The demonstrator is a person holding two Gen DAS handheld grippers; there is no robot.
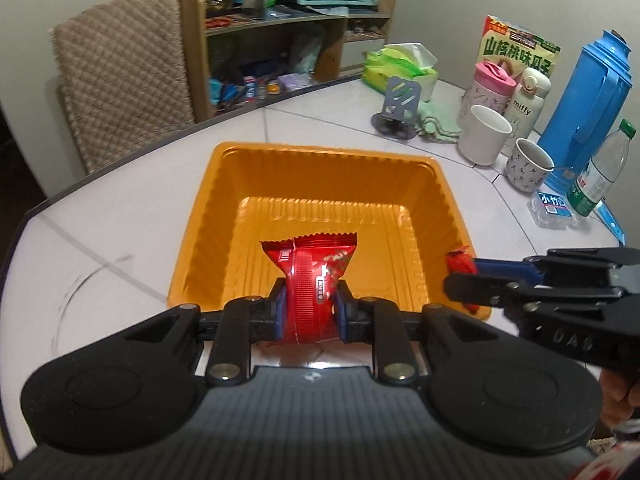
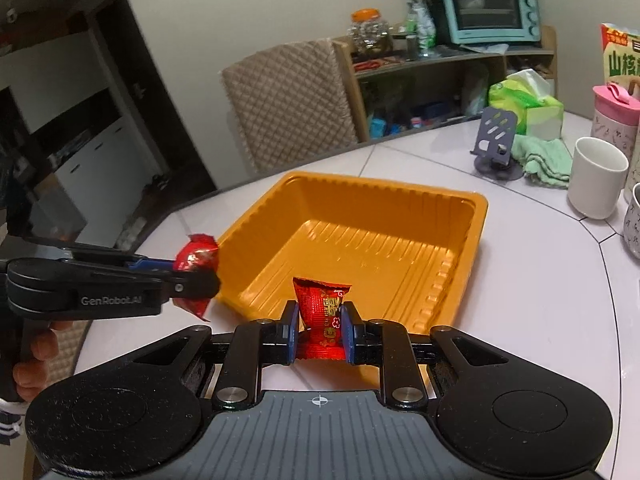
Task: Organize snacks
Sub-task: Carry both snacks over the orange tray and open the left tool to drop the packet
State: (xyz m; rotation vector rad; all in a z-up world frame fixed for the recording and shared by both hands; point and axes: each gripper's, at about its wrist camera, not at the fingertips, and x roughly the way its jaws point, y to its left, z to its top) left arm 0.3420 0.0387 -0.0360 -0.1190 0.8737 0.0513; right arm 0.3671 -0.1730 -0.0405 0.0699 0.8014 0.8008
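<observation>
Over the orange tray [image 1: 224, 184], both hand-held grippers level, each clamping a red snack.

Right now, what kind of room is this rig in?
Most likely a home dining or kitchen area: a teal toaster oven on a cluttered wooden shelf, a padded chair at a tiled table, plus mugs and a blue thermos.

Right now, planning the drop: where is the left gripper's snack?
The red snack packet sits clamped in the left gripper, over the orange tray's near edge.
</observation>
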